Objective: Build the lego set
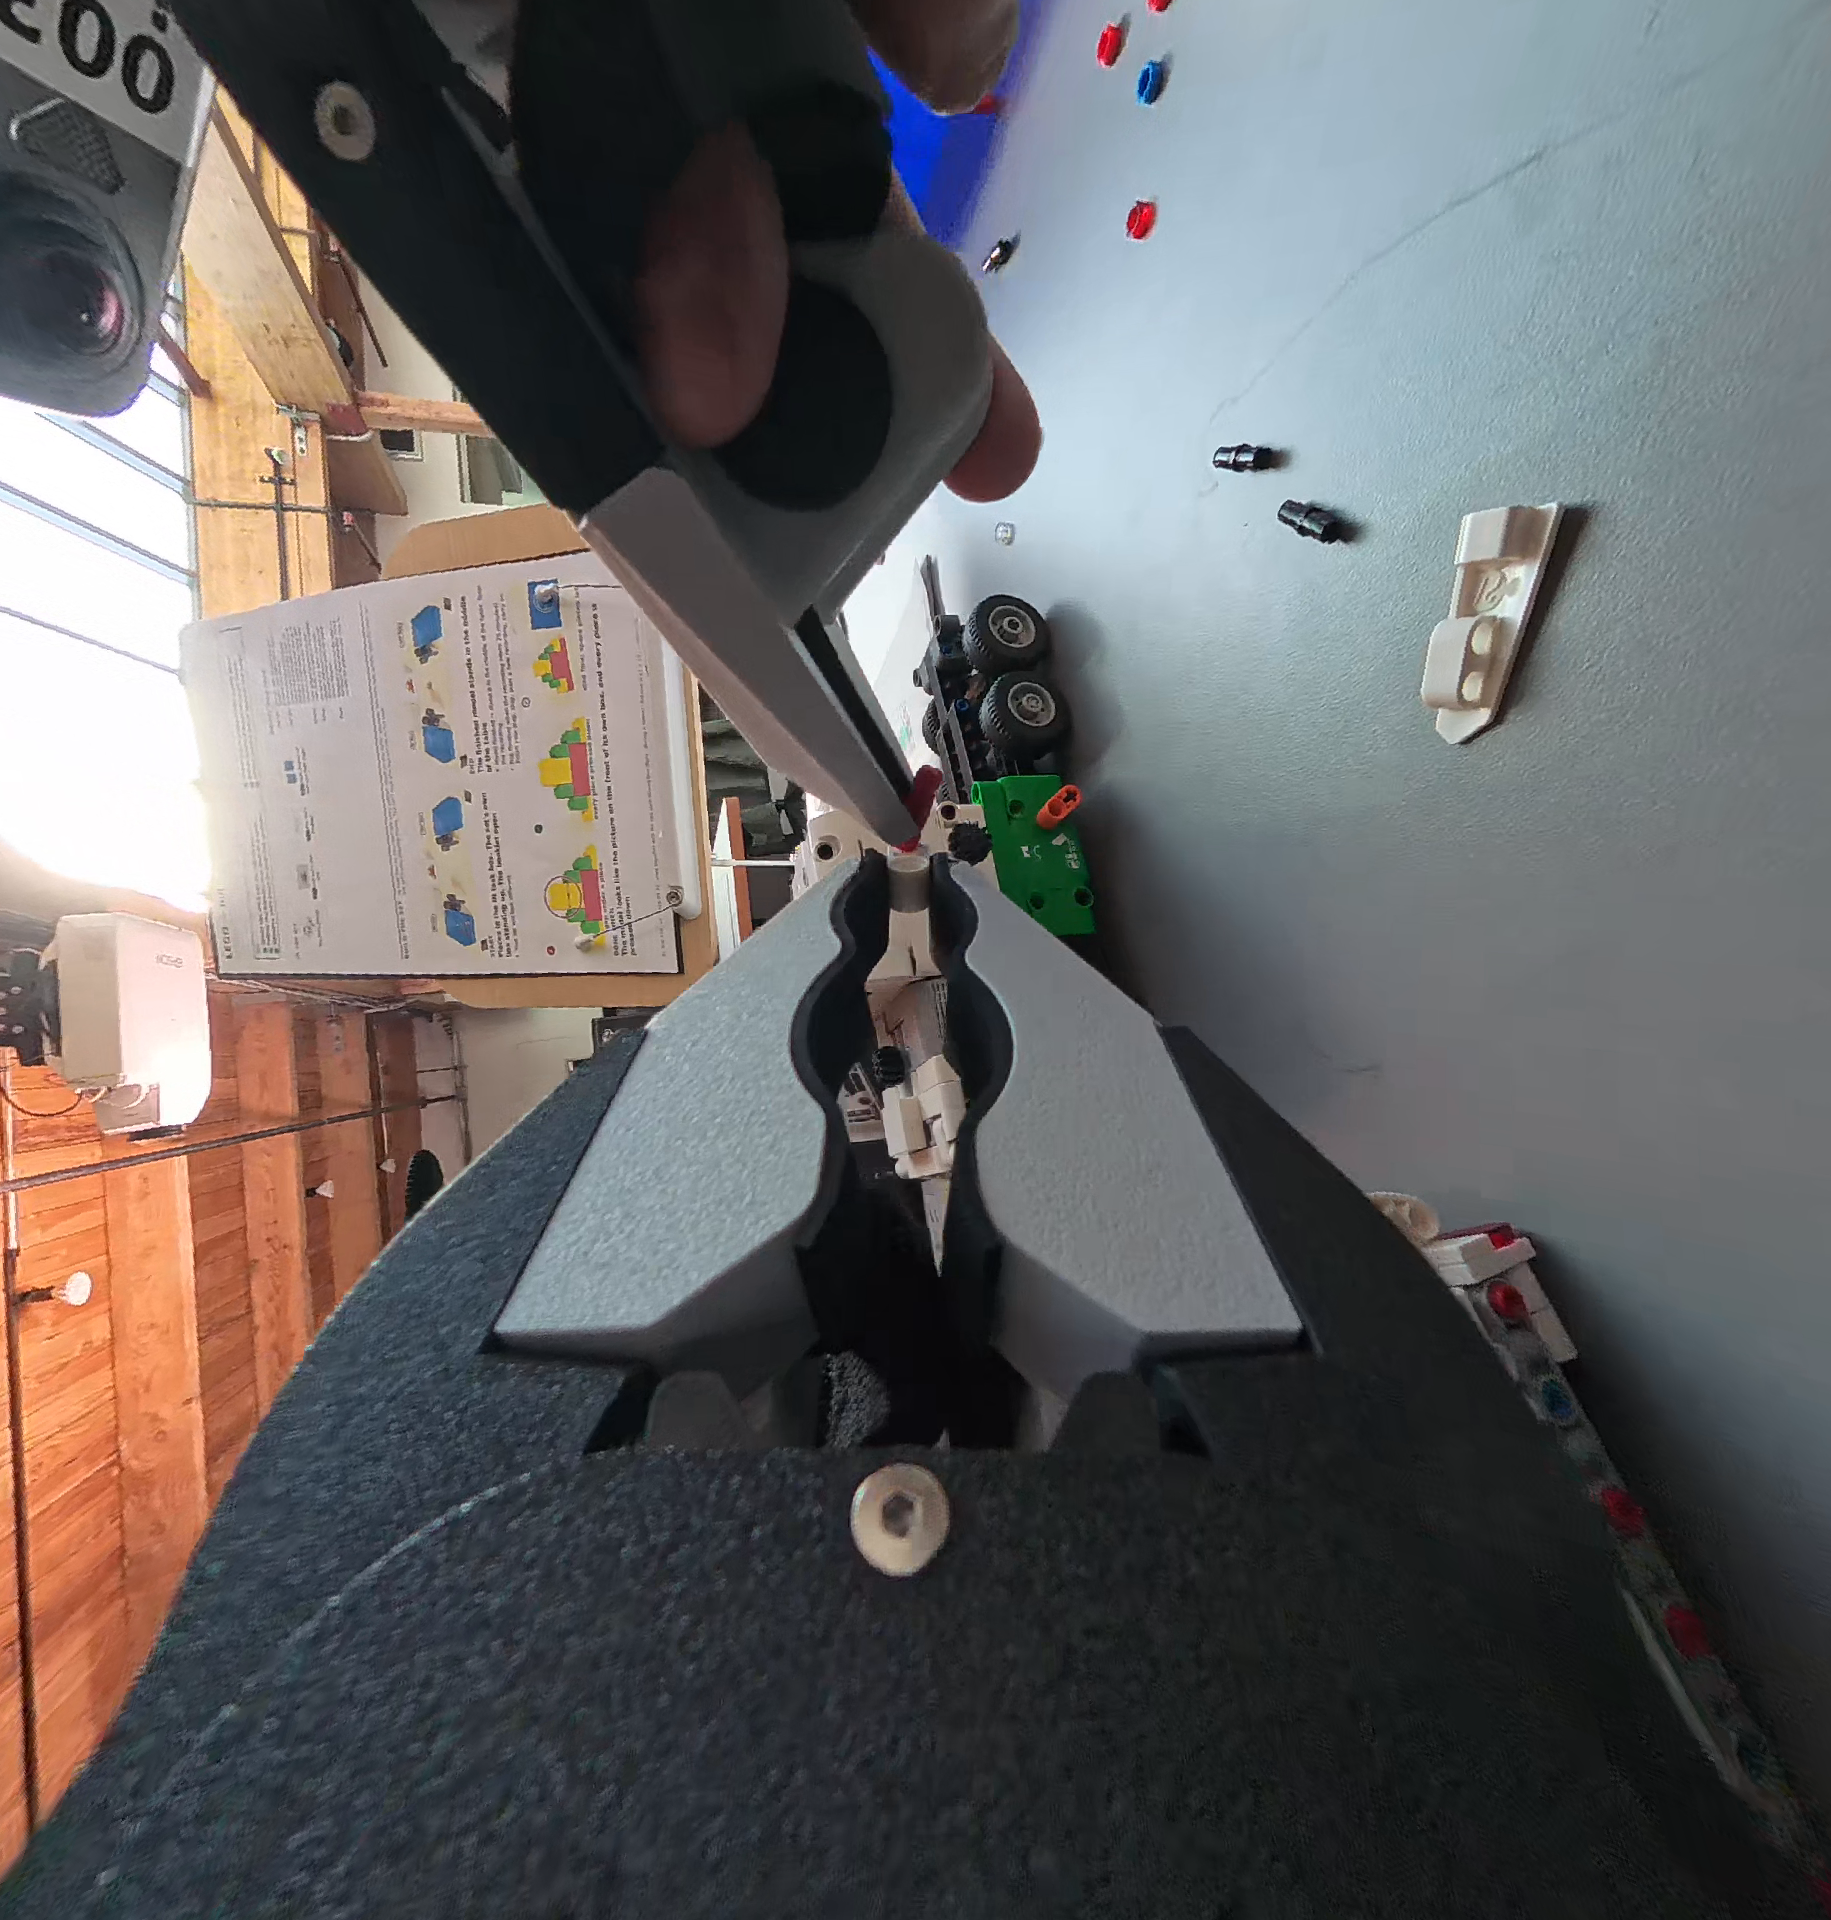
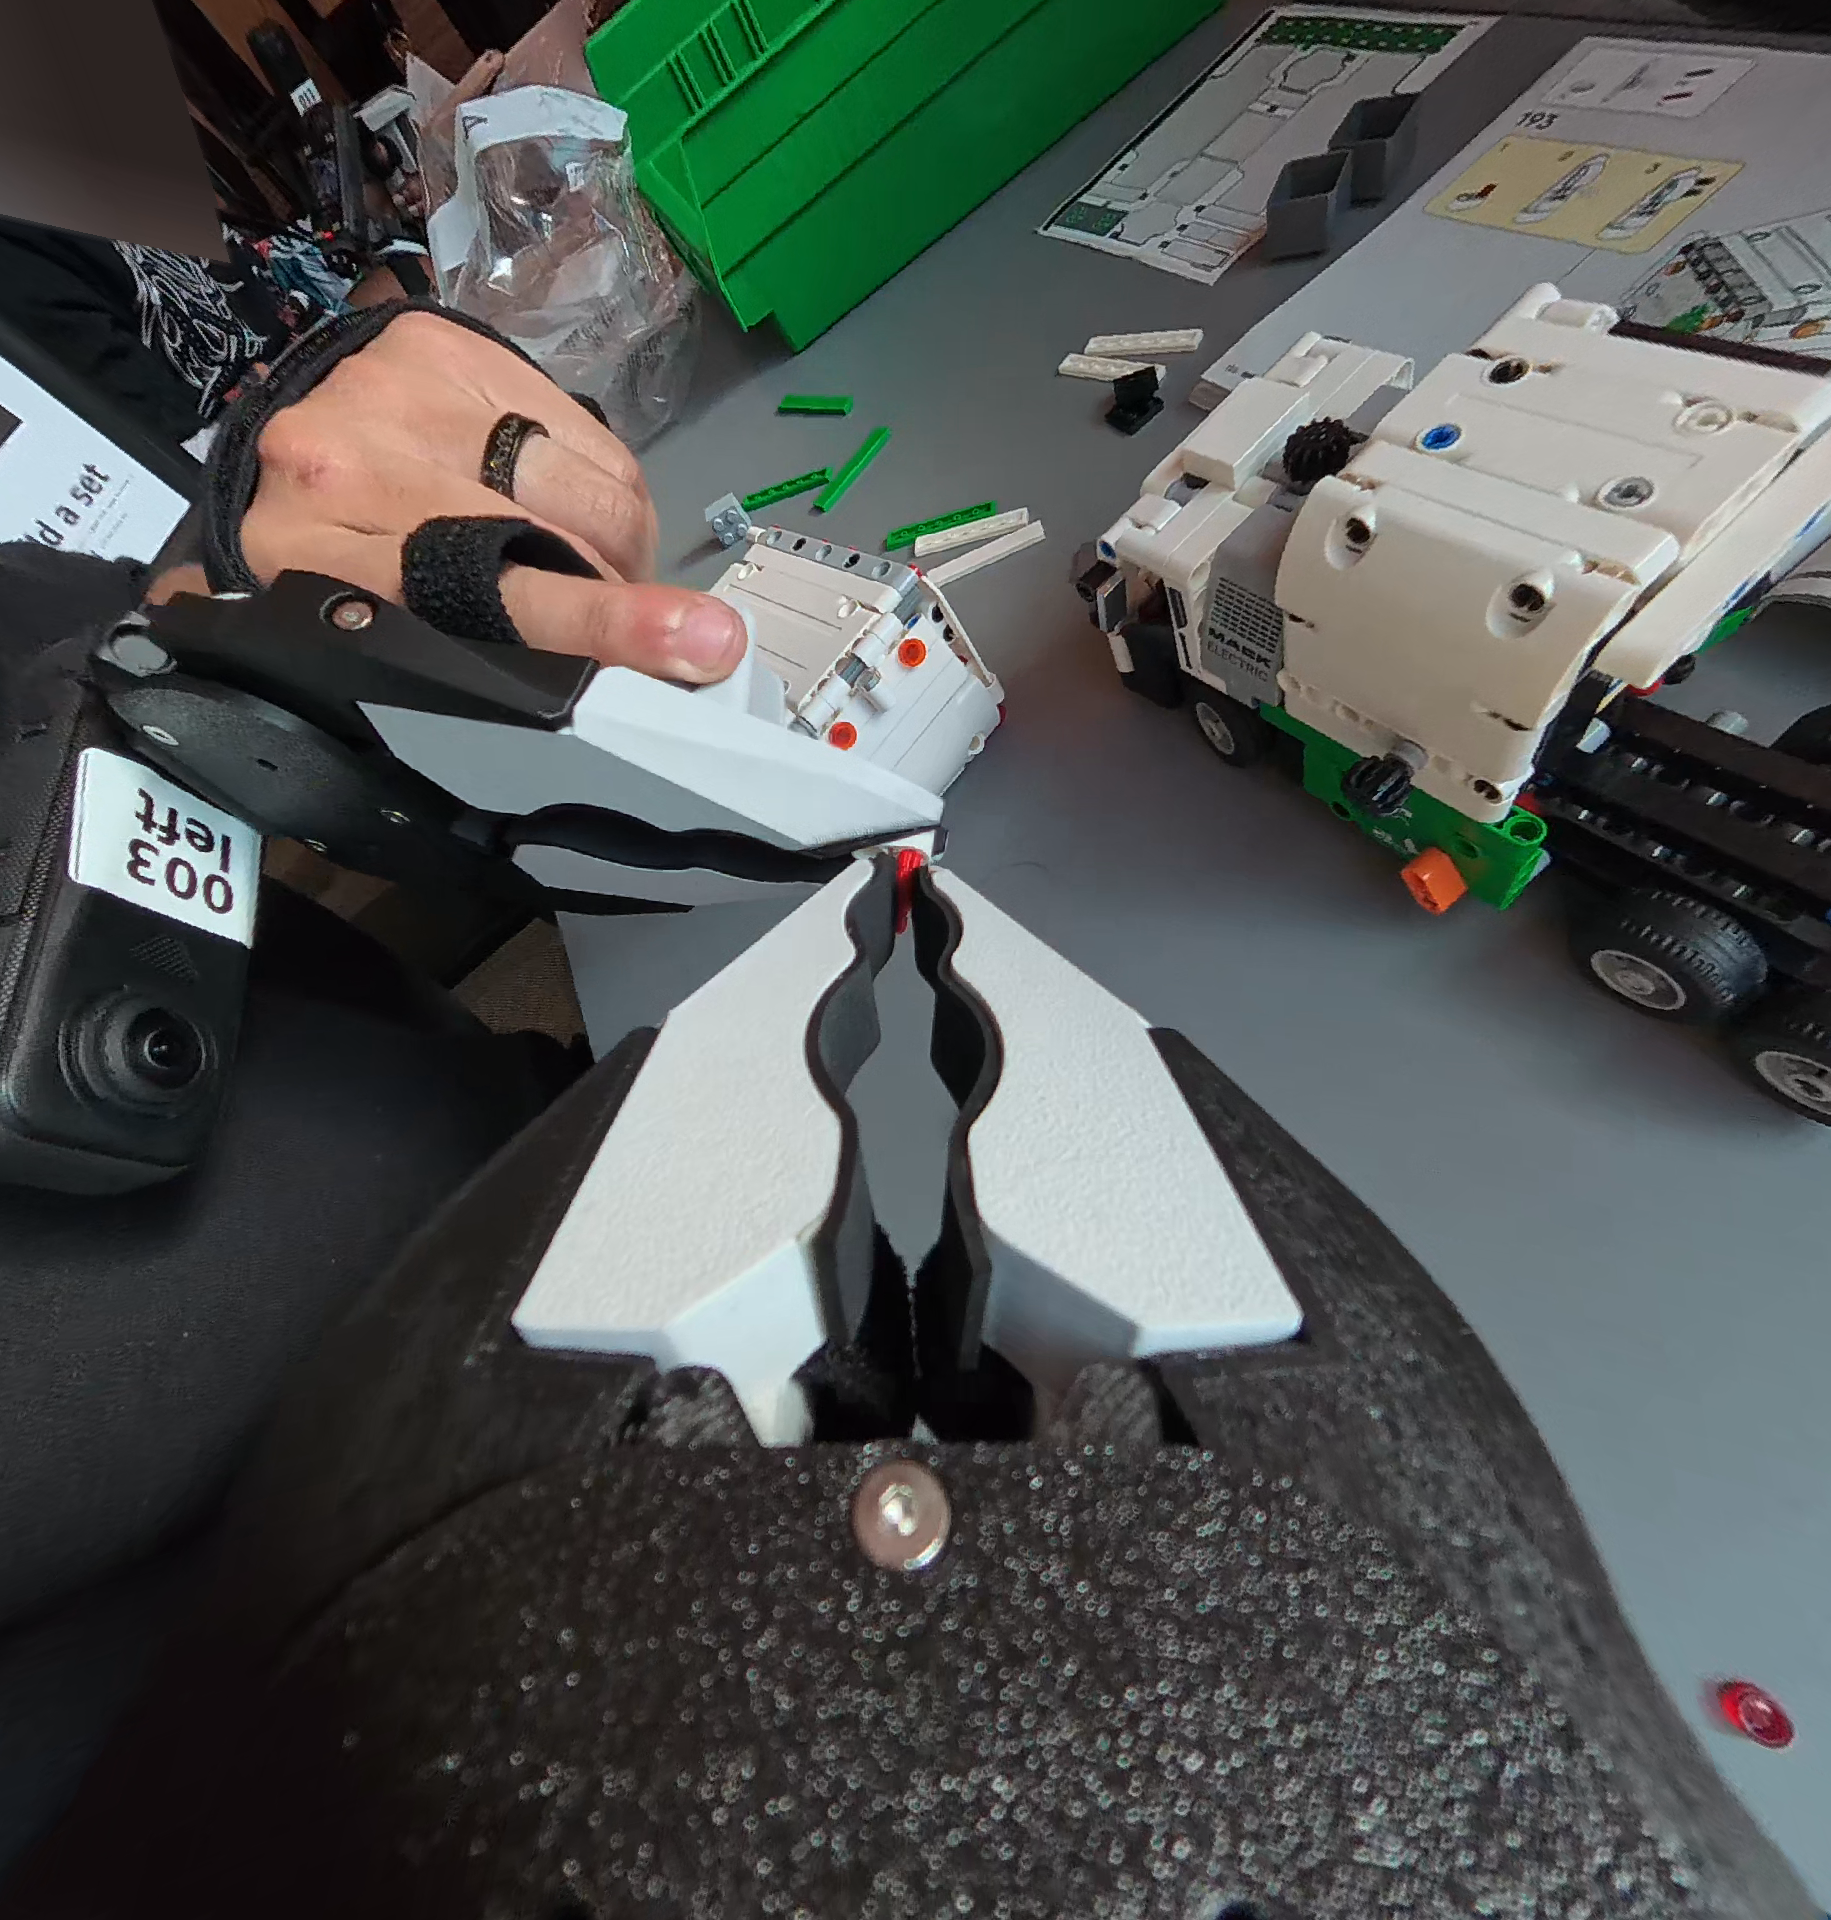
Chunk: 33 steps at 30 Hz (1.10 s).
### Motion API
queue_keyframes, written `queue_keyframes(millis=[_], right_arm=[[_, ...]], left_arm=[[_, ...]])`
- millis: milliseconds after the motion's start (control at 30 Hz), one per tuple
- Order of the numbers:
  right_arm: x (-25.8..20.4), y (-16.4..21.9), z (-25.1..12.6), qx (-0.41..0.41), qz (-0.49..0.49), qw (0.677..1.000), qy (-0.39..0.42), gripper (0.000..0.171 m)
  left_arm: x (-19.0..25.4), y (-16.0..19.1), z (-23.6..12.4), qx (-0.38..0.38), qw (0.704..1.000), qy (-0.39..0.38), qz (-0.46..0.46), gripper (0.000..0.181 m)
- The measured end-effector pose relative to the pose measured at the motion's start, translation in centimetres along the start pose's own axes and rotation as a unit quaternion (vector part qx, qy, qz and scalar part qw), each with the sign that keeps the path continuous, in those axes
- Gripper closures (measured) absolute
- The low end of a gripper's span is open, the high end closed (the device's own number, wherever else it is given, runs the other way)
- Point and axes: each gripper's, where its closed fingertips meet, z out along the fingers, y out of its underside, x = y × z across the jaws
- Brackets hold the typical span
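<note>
My left gripper [image 1: 909, 878] is shut on a white lego sub-assembly [image 1: 916, 966], with a grey tube end sticking out at its tips. In the right wrist view it comes in from the left [image 2: 921, 831], and the sub-assembly [image 2: 890, 665] has orange-red studs. My right gripper [image 2: 898, 873] is shut on a small red pin [image 2: 903, 883]. Its tips [image 1: 906, 821] hold the pin [image 1: 924, 790] right at the grey tube end. The white, green and black lego truck [image 2: 1462, 582] stands on the grey table, beyond and to the right of both grippers.
A green bin [image 2: 869, 135], a plastic bag [image 2: 547, 208], a parts sheet [image 2: 1254, 135] and an instruction booklet [image 2: 1597, 187] lie at the back. Loose green and white plates [image 2: 849, 468], a white panel [image 1: 1493, 623], black pins [image 1: 1306, 520] and a red round piece [image 2: 1752, 1712] lie scattered.
</note>
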Motion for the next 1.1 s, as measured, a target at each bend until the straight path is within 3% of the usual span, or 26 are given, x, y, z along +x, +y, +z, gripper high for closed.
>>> queue_keyframes(millis=[500, 700, 967, 1100], right_arm=[[0.9, 0.4, 0.2, -0.102, -0.186, 0.966, 0.145, 0.169], [1.4, 0.1, 0.3, -0.108, -0.183, 0.964, 0.159, 0.169], [1.9, 1.2, 0.8, -0.136, -0.298, 0.928, 0.176, 0.169], [1.7, 2.6, 1.0, -0.115, -0.243, 0.956, 0.120, 0.169]], left_arm=[[0.5, 0.3, 0.5, -0.018, 0.997, 0.032, 0.069, 0.176], [0.2, 0.7, 0.9, -0.042, 0.994, 0.025, 0.101, 0.176], [1.6, 0.4, 1.4, -0.039, 0.990, 0.056, 0.123, 0.176], [3.0, 0.3, 1.3, -0.028, 0.992, 0.096, 0.079, 0.176]])
